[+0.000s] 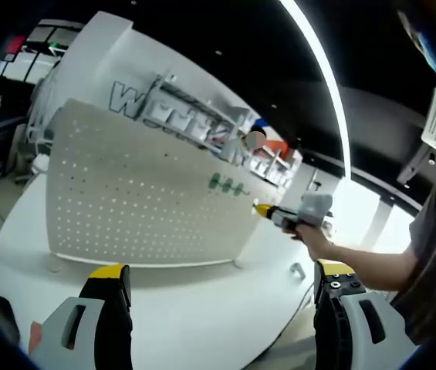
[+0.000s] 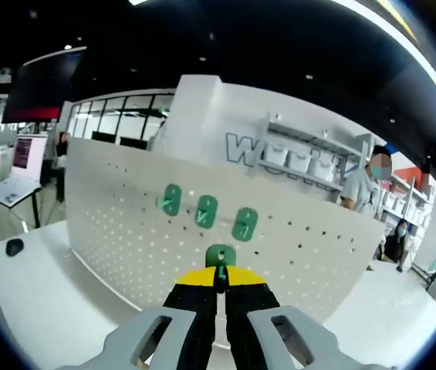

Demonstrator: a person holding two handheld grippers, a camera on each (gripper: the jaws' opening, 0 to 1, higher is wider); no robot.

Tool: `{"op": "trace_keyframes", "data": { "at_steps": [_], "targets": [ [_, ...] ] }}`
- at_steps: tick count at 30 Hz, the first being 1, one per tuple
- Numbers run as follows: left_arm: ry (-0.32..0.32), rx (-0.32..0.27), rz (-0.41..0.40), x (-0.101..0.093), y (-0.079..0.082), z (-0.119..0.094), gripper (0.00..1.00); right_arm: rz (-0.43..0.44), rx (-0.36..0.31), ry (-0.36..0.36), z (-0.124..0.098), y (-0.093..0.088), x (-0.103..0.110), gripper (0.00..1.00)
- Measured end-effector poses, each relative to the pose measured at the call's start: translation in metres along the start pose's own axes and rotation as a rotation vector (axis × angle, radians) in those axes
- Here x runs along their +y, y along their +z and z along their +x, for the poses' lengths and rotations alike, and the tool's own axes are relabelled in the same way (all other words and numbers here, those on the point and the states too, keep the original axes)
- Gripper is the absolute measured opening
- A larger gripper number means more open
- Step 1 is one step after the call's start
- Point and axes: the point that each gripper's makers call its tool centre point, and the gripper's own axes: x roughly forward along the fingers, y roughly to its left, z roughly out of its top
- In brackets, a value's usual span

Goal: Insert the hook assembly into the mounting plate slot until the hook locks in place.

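Observation:
A white pegboard mounting plate stands upright on a white table; it also shows in the right gripper view as the mounting plate. Three green hooks hang in a row on it, seen small as green hooks in the left gripper view. My right gripper is shut on a fourth green hook, held close to the plate just below that row. The right gripper enters the left gripper view from the right, held by a hand. My left gripper stands open and holds nothing.
A person stands behind the plate near white shelving. A laptop sits on a side table at left. A dark mouse lies on the white table. The person's arm crosses the table's right edge.

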Motion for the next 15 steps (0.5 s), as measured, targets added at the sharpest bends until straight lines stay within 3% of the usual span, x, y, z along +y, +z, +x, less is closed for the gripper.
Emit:
{"op": "trace_keyframes", "data": {
  "at_steps": [8, 15],
  "targets": [
    [0.023, -0.003, 0.007, 0.005, 0.000, 0.002, 1.00, -0.034, 0.003, -0.046, 0.016, 0.000, -0.029, 0.00],
    [0.028, 0.005, -0.004, 0.006, -0.004, 0.005, 1.00, -0.010, -0.007, -0.082, 0.031, 0.001, -0.050, 0.00]
  ]
}}
